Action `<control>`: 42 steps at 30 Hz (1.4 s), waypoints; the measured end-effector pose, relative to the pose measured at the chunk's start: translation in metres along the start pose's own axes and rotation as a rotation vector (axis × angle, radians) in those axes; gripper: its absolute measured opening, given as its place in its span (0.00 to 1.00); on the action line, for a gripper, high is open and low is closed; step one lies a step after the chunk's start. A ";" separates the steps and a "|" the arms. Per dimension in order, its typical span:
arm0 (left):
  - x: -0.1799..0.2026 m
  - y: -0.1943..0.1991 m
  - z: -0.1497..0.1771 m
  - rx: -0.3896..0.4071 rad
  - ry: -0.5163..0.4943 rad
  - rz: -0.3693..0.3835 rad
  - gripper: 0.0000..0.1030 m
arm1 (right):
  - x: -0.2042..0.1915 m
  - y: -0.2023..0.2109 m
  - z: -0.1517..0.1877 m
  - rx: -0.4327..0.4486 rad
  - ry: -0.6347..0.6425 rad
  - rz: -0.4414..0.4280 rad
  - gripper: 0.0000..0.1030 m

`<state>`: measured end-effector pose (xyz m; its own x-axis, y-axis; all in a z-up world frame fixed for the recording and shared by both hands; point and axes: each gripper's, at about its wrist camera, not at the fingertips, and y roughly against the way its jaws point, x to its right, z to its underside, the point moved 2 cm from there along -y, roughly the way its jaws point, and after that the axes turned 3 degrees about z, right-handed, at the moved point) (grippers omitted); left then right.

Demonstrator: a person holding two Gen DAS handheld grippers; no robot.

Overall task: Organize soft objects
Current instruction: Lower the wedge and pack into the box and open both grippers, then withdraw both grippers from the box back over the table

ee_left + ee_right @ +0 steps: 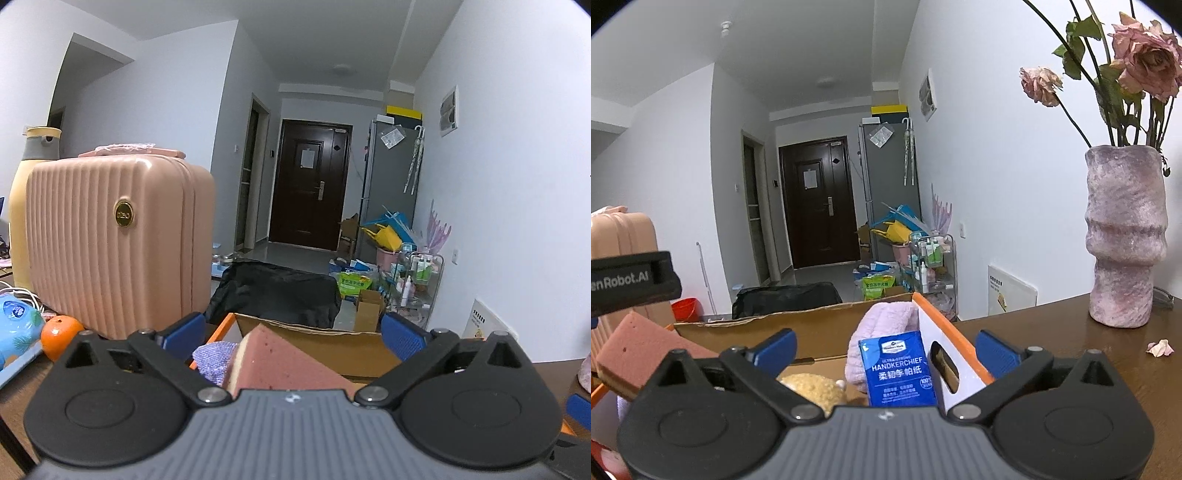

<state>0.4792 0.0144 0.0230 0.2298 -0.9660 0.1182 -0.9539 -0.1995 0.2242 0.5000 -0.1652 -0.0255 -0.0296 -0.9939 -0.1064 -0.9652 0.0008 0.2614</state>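
Observation:
An open cardboard box [332,341] with an orange rim sits on the brown table and holds the soft things. In the left wrist view a pink sponge [284,362] leans in it beside a purple knitted cloth [214,360]. My left gripper [293,334] is open above the sponge, its blue pads [184,330] well clear of it. In the right wrist view my right gripper [886,349] is open too. Between its spread fingers, untouched, stands a blue handkerchief pack [899,369] against a pale pink fluffy cloth [886,321]. A yellow fuzzy item [814,387] lies lower left, the pink sponge [639,350] far left.
A pink ribbed suitcase [110,240] stands on the table left of the box, with an orange [59,336] at its foot. A mauve vase [1126,236] of dried roses stands at the right, a fallen petal [1160,347] near it. Beyond the table lies a black bag [273,291].

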 end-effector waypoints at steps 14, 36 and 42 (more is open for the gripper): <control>-0.012 0.022 0.005 0.005 0.000 -0.019 1.00 | 0.004 0.017 0.002 0.021 0.012 0.006 1.00; -0.032 0.089 0.022 0.008 -0.064 -0.010 1.00 | 0.015 0.093 0.017 0.066 0.084 0.014 1.00; -0.038 0.110 0.031 -0.017 -0.074 0.017 1.00 | 0.022 0.118 0.024 0.063 0.090 0.014 1.00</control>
<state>0.3595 0.0245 0.0136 0.1982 -0.9789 0.0507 -0.9539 -0.1807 0.2395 0.3790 -0.1841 -0.0194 -0.0224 -0.9996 -0.0156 -0.9795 0.0188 0.2006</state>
